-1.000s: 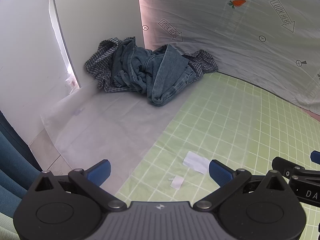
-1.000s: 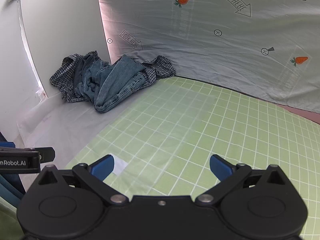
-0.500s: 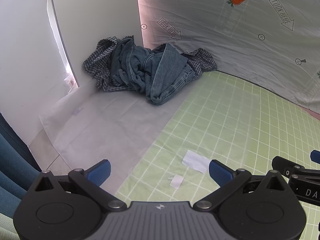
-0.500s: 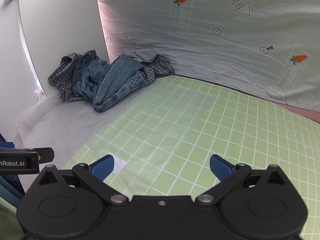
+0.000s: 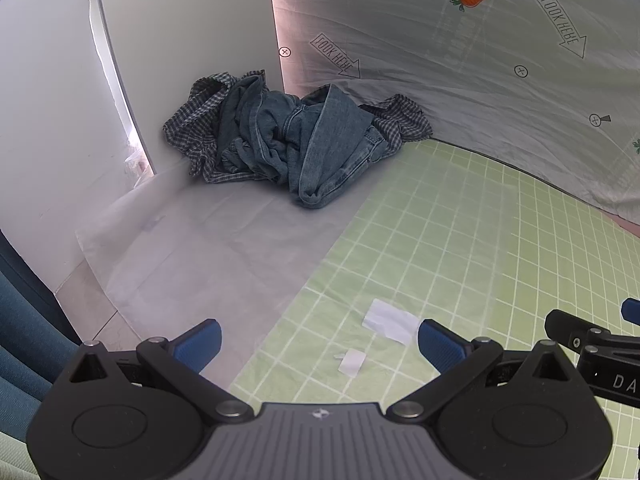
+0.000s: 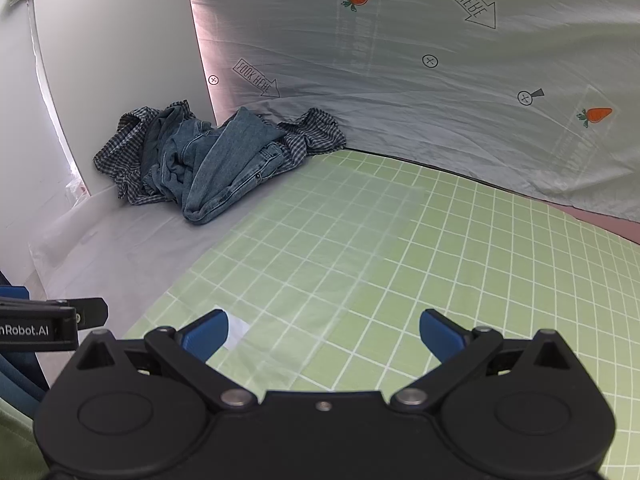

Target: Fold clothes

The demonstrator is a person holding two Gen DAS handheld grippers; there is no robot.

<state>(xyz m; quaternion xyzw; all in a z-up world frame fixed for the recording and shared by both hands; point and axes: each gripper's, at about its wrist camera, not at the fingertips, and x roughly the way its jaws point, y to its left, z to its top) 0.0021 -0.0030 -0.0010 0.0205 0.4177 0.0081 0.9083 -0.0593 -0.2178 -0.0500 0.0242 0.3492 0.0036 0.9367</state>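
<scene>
A crumpled heap of clothes lies in the far left corner: blue denim jeans (image 5: 316,148) (image 6: 216,168) on top of a dark checked shirt (image 5: 192,132) (image 6: 120,152). My left gripper (image 5: 320,342) is open, well short of the heap, over the seam between white sheet and green mat. My right gripper (image 6: 324,330) is open too, over the green mat, with nothing between its blue fingers. Each gripper shows at the edge of the other's view.
A green grid mat (image 6: 400,248) covers the table, with a white sheet (image 5: 208,240) at its left. Two white paper scraps (image 5: 386,320) lie near the left gripper. A grey printed cloth (image 6: 400,80) hangs behind, a white panel (image 5: 180,40) stands at left.
Both views have crept slightly toward the clothes heap, which sits a little lower in the frames. The jaws stay open and the clothes have not moved.
</scene>
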